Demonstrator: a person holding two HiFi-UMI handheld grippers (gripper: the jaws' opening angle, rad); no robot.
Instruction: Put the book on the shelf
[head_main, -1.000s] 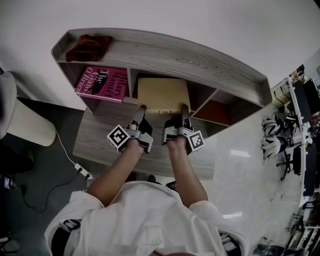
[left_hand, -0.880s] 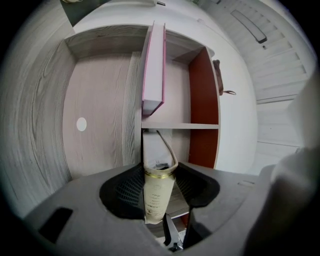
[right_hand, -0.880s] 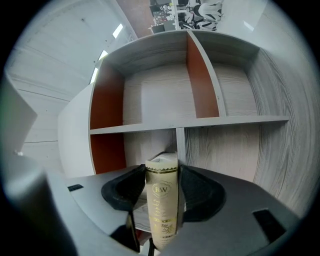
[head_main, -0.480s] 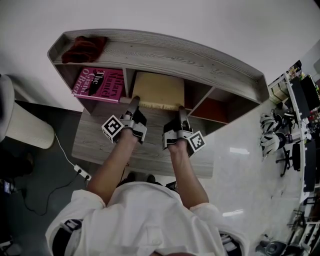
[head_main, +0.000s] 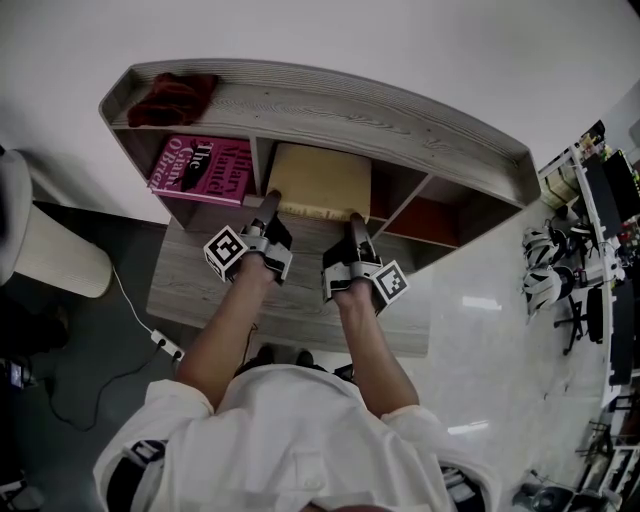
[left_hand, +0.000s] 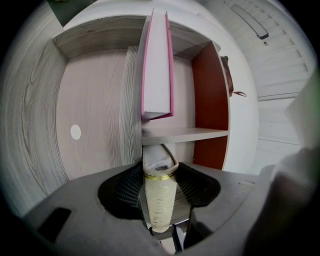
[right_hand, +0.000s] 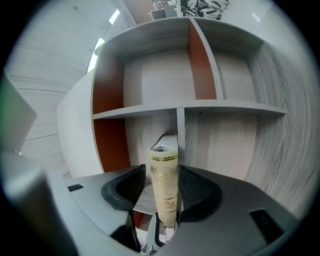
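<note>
A cream-yellow book (head_main: 320, 180) lies flat, pushed part way into the middle compartment of the grey wooden shelf (head_main: 400, 120). My left gripper (head_main: 268, 205) is at its near left corner. In the left gripper view the spine (left_hand: 159, 200) stands between the jaws of the left gripper (left_hand: 160, 175), which have just been opening and no longer press it. My right gripper (head_main: 355, 218) is at the near right corner. The right gripper view shows the right gripper (right_hand: 164, 175) shut on the gold-printed spine (right_hand: 165, 190).
A pink book (head_main: 200, 168) lies in the left compartment, next to the divider. A dark red cloth (head_main: 175, 97) sits on the shelf top. An orange panel (head_main: 430, 222) lines the right compartment. A white bin (head_main: 60, 255) and a power strip (head_main: 165, 342) are on the floor at left.
My left gripper has moved forward toward the shelf and slightly left along the book's near edge. The right gripper has barely shifted. The book sits a little deeper in the compartment.
</note>
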